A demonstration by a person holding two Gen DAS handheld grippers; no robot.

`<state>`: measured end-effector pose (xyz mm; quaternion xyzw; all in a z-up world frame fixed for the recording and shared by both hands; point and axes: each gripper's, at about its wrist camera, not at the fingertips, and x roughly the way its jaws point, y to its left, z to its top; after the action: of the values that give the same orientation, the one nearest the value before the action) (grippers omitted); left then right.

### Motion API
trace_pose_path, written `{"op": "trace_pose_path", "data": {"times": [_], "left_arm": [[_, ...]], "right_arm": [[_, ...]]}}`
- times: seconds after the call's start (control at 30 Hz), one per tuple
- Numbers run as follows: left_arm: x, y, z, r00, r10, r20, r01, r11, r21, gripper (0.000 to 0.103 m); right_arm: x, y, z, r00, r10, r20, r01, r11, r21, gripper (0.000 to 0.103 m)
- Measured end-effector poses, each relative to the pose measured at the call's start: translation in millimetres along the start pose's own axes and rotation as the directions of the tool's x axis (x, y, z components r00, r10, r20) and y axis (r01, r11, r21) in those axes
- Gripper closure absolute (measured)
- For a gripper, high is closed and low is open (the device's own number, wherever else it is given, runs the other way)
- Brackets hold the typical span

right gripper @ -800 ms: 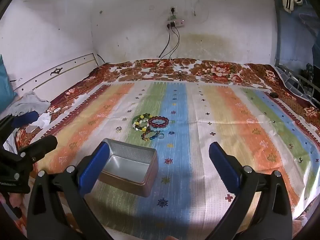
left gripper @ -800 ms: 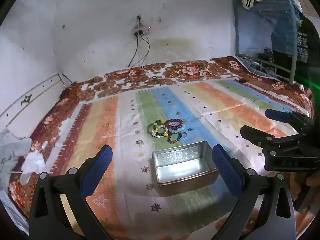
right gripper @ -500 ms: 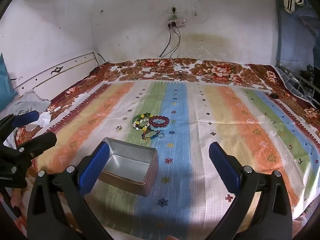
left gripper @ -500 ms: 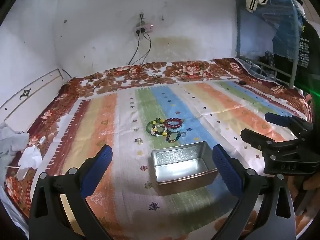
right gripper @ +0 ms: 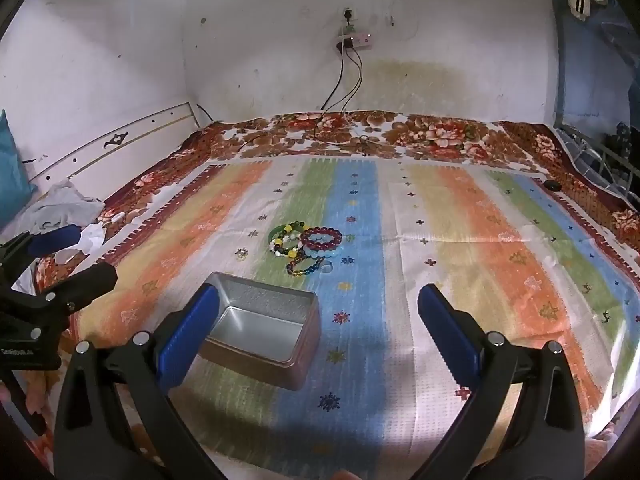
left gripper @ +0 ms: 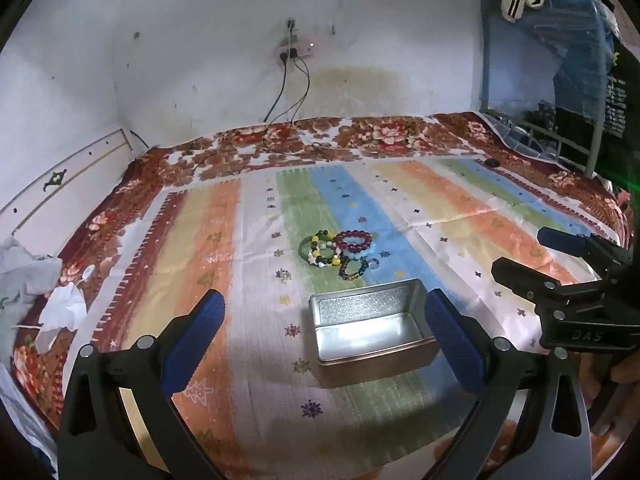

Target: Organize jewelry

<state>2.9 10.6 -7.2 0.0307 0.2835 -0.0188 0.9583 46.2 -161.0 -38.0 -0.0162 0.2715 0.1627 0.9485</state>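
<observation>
The bracelets (left gripper: 338,254) – light, slippery beads mid-bedspread (left gripper: 460,216); pinch one strand. Both left gripper (left gripper: 324,320) and right gripper (right gripper: 318,316) gape, holding nothing.

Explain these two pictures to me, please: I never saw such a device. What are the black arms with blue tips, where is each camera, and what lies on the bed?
There is no robot here. A person holds a hand tool in each hand, and each tool has two black fingers with blue pads. A wide-angle camera on each tool looks forward along those fingers. One picture comes from the left gripper, the other from the right gripper. Both are open and hold nothing. Each camera also sees the other tool at its edge. On the striped bedspread lie a cluster of beaded bracelets and, nearer the cameras, an open metal tin that looks empty.
</observation>
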Motion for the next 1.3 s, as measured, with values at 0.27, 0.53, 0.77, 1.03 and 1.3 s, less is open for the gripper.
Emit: {"op": "trace_pose_path", "data": {"times": [0.27, 0.53, 0.77, 1.03, 1.3], "left_arm": [[0, 2, 0, 1.000, 0.004, 0.002, -0.004, 1.000, -0.004, 0.006], [1, 2, 4, 1.000, 0.003, -0.016, -0.003, 1.000, -0.002, 0.006], [2, 3, 5, 1.000, 0.007, -0.018, -0.007, 1.000, -0.003, 0.006], [1, 6, 5, 1.000, 0.015, -0.019, -0.015, 1.000, -0.002, 0.006], [11, 14, 11, 0.999, 0.019, -0.047, -0.021, 0.999, -0.036, 0.006]], "right_arm": [[-1, 2, 0, 1.000, 0.003, -0.003, -0.003, 1.000, -0.003, 0.005], [-1, 1, 0, 1.000, 0.002, -0.006, -0.002, 1.000, -0.002, 0.005], [0, 1, -4, 1.000, 0.003, -0.006, -0.003, 1.000, -0.002, 0.005], [1, 1, -3, 1.000, 0.004, -0.009, -0.004, 1.000, -0.002, 0.005], [4, -2, -5, 1.000, -0.002, -0.010, 0.002, 1.000, 0.000, 0.005]]}}
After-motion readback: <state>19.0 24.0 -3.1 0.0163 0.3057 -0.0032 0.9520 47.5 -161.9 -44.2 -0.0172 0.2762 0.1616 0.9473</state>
